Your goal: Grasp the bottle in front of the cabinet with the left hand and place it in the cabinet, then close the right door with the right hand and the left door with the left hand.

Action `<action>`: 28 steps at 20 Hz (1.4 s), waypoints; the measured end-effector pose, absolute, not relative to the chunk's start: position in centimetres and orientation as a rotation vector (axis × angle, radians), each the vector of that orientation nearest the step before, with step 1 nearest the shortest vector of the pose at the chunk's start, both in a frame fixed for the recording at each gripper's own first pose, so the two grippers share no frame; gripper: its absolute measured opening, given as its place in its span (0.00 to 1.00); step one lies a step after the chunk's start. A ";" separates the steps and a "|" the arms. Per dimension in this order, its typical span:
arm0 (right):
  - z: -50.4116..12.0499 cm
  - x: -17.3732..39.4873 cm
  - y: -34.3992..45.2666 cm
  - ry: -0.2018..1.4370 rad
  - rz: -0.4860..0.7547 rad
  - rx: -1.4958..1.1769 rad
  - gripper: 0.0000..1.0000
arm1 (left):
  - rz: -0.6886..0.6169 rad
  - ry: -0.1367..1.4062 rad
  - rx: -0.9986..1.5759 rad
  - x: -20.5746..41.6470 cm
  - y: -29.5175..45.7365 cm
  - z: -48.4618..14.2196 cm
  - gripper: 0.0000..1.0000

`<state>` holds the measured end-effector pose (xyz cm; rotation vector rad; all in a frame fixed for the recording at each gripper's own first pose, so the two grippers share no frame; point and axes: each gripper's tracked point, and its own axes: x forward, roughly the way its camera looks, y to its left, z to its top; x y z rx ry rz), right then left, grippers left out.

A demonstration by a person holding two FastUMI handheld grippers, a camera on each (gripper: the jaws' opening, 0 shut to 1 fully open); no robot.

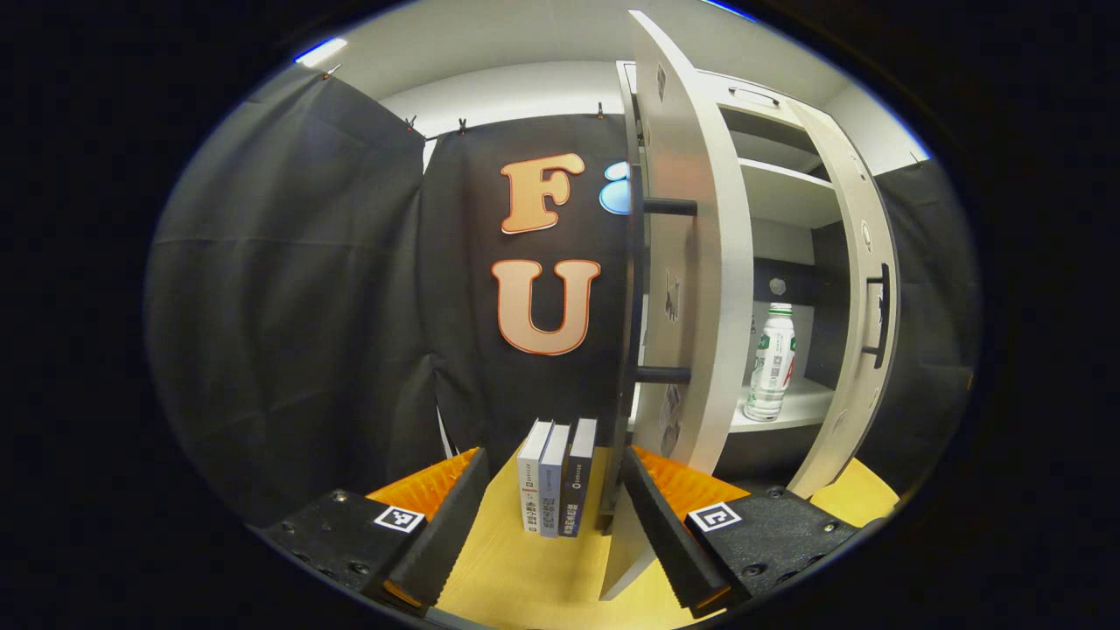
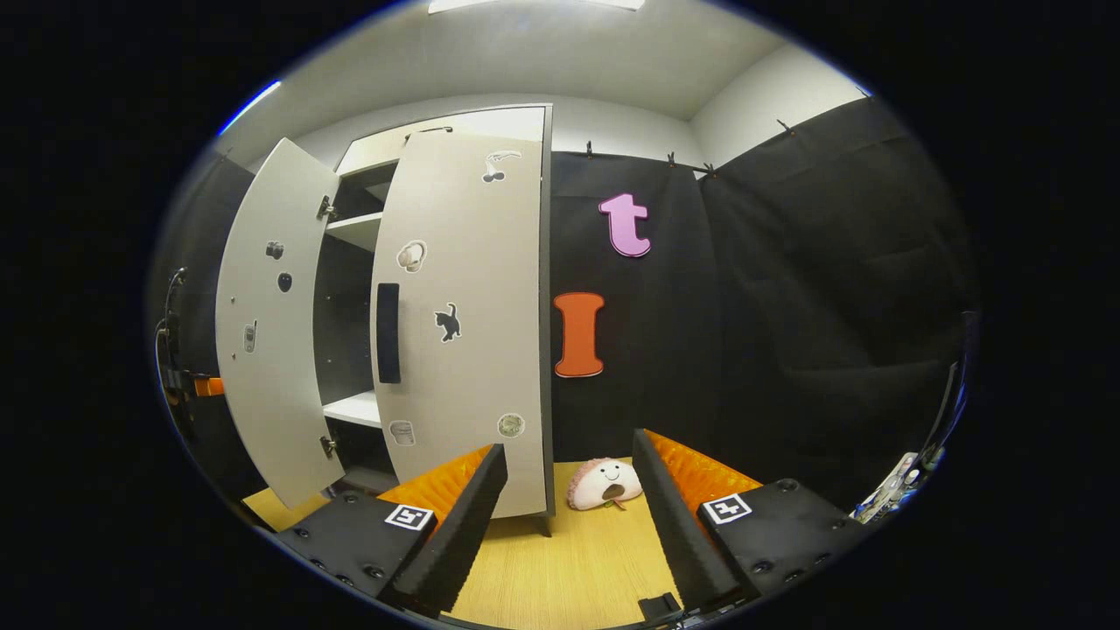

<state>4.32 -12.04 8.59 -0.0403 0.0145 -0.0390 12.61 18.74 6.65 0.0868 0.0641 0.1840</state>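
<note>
A white bottle (image 1: 772,363) with a green label stands upright on the cabinet's lower shelf (image 1: 801,404), seen between the two doors. The left door (image 1: 678,262) swings wide open, its outer face and black handle (image 1: 643,289) turned toward me. My left gripper (image 1: 551,534) is open and empty, and its right finger (image 1: 661,525) sits close beside that door's lower edge. In the right gripper view, the right door (image 2: 455,324) with its dark handle (image 2: 388,332) stands ajar, the left door (image 2: 276,332) open beyond it. My right gripper (image 2: 569,525) is open and holds nothing, low in front of the right door.
Three books (image 1: 556,477) stand upright on the wooden table (image 1: 525,577) left of the cabinet. A pink plush toy (image 2: 604,483) lies on the table to the right of the cabinet. Black cloth walls close in behind and on both sides.
</note>
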 end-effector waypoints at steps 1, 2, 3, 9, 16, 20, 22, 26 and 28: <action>8.7 4.3 -12.2 0.016 -0.041 -0.046 0.96 | 0.171 0.064 0.091 12.8 18.1 6.6 0.94; 8.8 4.3 -12.3 0.018 -0.043 -0.052 0.96 | 0.153 0.065 0.094 12.9 17.2 6.5 0.94; 8.7 4.3 -12.5 0.020 -0.043 -0.057 0.96 | 0.130 0.068 0.091 13.1 16.0 6.3 0.91; 8.9 4.5 -14.6 0.017 -0.055 -0.055 0.96 | 0.021 0.082 0.041 14.8 9.2 5.5 0.91; 9.3 6.3 -17.9 0.019 -0.047 -0.049 0.96 | -0.049 0.087 0.014 18.3 2.6 4.7 0.94; 9.2 7.2 -20.2 0.035 -0.055 -0.051 0.96 | -0.056 0.109 0.009 21.2 -0.1 3.8 0.91; 9.3 7.6 -21.5 0.036 -0.070 -0.055 0.96 | -0.057 0.120 0.020 22.4 -1.2 3.3 0.94; 9.2 8.3 -23.5 0.039 -0.092 -0.050 0.96 | -0.051 0.126 0.040 23.8 -2.6 2.8 0.94; 9.0 8.6 -24.3 0.044 -0.099 -0.048 0.96 | -0.052 0.137 0.032 24.0 -2.8 2.4 0.94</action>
